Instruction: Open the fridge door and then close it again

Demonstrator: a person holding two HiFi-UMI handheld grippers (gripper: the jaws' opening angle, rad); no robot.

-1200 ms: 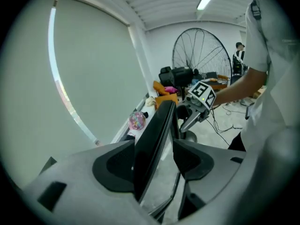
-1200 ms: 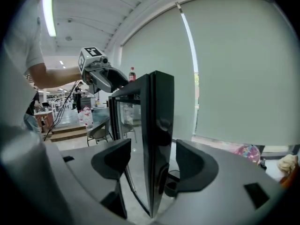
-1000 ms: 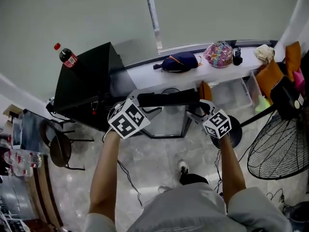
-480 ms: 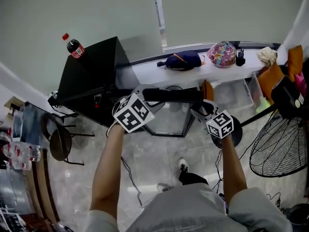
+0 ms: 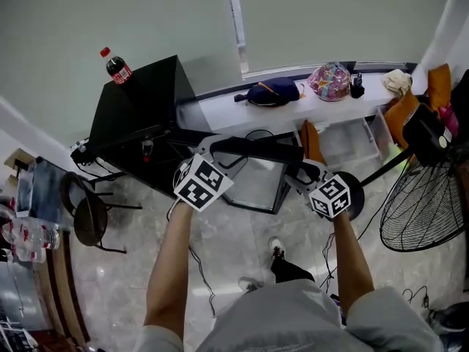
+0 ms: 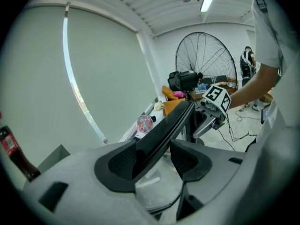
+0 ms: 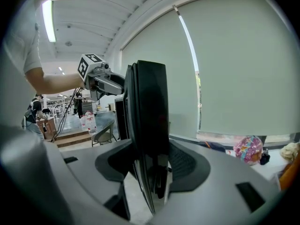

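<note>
Fridge door (image 5: 256,149) swung out from the black fridge (image 5: 139,101), top edge pinched at both ends.

Left gripper (image 5: 214,147) jaws have just been closing and now sit narrow on the door's edge near the hinge side. Right gripper (image 5: 299,166) jaws closed too, then eased slightly, door slab still filling the gap. Against a second ago, the door's edge no longer runs parallel to the window ledge (image 5: 220,116); its free end has come toward the person. Likely the closing swing is starting. Cola bottle (image 5: 117,67) stands at the fridge top's far left corner.
</note>
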